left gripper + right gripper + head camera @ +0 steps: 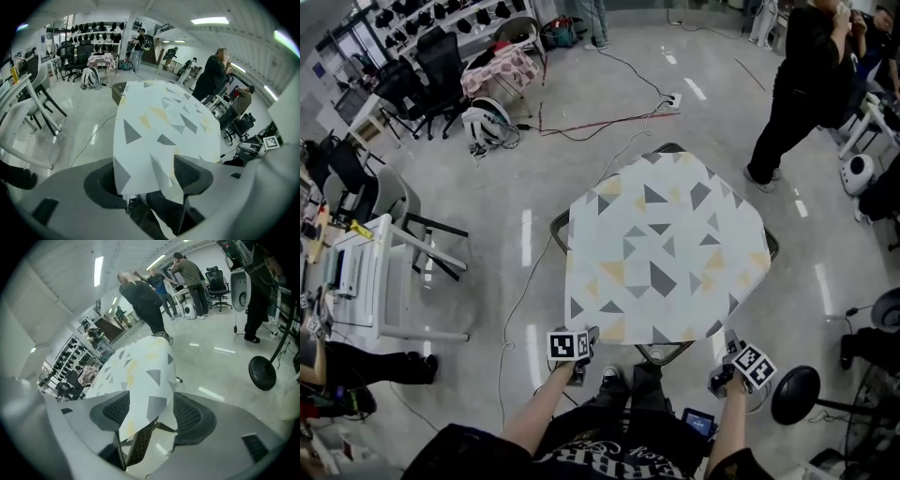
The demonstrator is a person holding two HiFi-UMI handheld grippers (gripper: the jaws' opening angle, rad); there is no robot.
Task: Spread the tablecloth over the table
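Observation:
The tablecloth [666, 248], white with grey and yellow triangles, lies spread over a small dark-framed table [561, 225]. My left gripper [586, 342] is at its near left corner and my right gripper [729, 345] at its near right corner. In the left gripper view the cloth's [164, 122] near edge hangs between the wide-apart jaws of the left gripper [147, 180], and neither pad presses on it. In the right gripper view a corner of the cloth [136, 371] droops between the spread jaws of the right gripper [152, 413], also unpressed. The table's woven edge [140, 441] shows under that corner.
A person [802, 84] stands beyond the table at the far right. A white desk [384, 281] and office chairs [431, 66] fill the left side. Cables [600, 117] run across the floor. A round stand base [795, 394] sits near my right gripper.

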